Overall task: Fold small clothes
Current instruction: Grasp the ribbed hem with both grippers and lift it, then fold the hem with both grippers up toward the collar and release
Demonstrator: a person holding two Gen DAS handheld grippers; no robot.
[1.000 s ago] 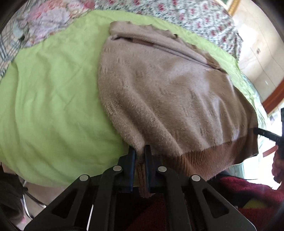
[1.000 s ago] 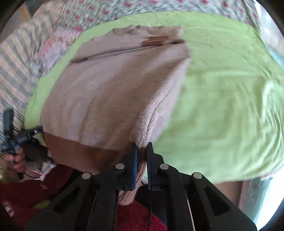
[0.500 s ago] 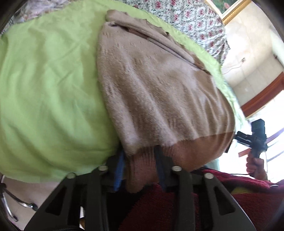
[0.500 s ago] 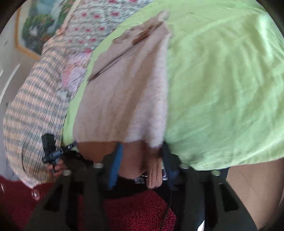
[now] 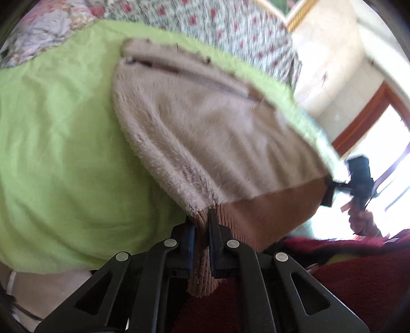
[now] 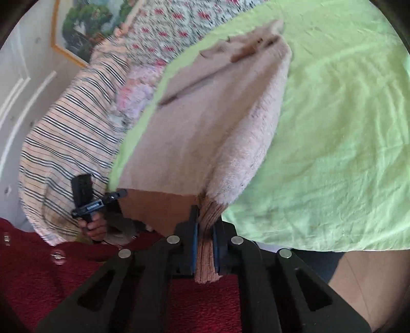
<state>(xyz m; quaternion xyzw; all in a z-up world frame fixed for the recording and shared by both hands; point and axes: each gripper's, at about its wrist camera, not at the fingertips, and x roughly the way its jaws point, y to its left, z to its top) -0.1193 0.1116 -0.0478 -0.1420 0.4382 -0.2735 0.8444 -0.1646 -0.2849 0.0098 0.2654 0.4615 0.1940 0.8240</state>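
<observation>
A fuzzy beige sweater (image 5: 205, 133) with a brown ribbed hem lies on a lime green sheet (image 5: 64, 153), sleeves folded in. My left gripper (image 5: 202, 220) is shut on the hem's left corner, which hangs off the near edge. My right gripper (image 6: 206, 215) is shut on the hem's right corner of the same sweater (image 6: 210, 123). Each gripper also shows at the far side of the other's view, the right one in the left wrist view (image 5: 358, 176) and the left one in the right wrist view (image 6: 89, 199).
Floral bedding (image 5: 230, 23) and a striped cloth (image 6: 64, 143) lie beyond the green sheet (image 6: 333, 128). A dark red fabric (image 6: 200, 307) sits below the grippers at the near edge. A framed picture (image 6: 84, 28) hangs on the wall; a wooden window frame (image 5: 369, 112) is at right.
Both grippers' jaws stood wide around the hem half a second ago and are now clamped on it again. The hem is lifted and stretched between them; both views are blurred by motion.
</observation>
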